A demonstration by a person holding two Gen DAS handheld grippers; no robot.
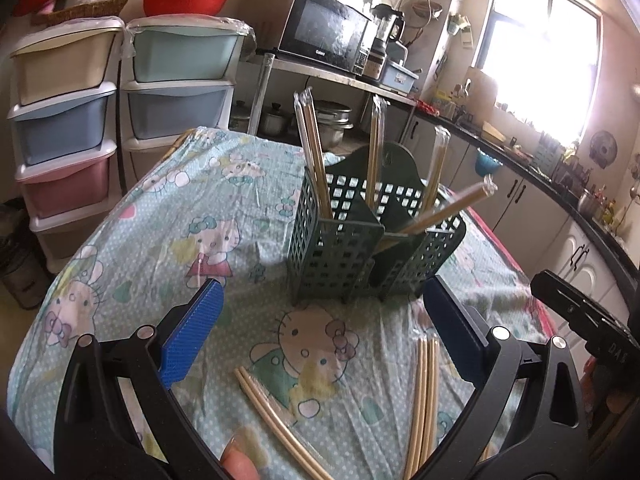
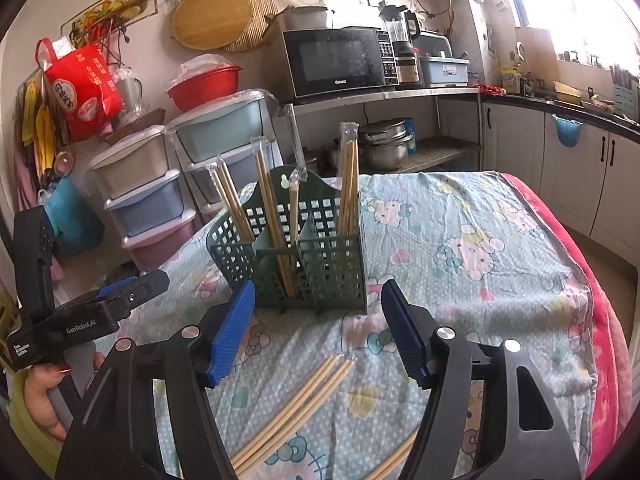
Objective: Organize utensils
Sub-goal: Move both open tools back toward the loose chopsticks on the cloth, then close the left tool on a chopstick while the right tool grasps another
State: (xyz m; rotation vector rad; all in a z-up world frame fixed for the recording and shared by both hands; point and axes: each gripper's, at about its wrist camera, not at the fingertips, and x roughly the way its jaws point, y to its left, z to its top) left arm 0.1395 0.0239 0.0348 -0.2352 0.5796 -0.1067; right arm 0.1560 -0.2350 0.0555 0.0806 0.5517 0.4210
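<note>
Because the wrapped chopsticks [image 2: 296, 412] lying loose on the counter [image 2: 500, 280] near the green caddy [image 2: 304, 256] are light, stiff and slick, pinch mid-length; left tongs [image 1: 320, 344] and right tongs [image 2: 318, 328] gape, released.

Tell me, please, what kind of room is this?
Most likely a home kitchen: a microwave and a blender stand on a metal shelf, steel pots sit beneath, and a counter with cabinets runs under the window.
</note>
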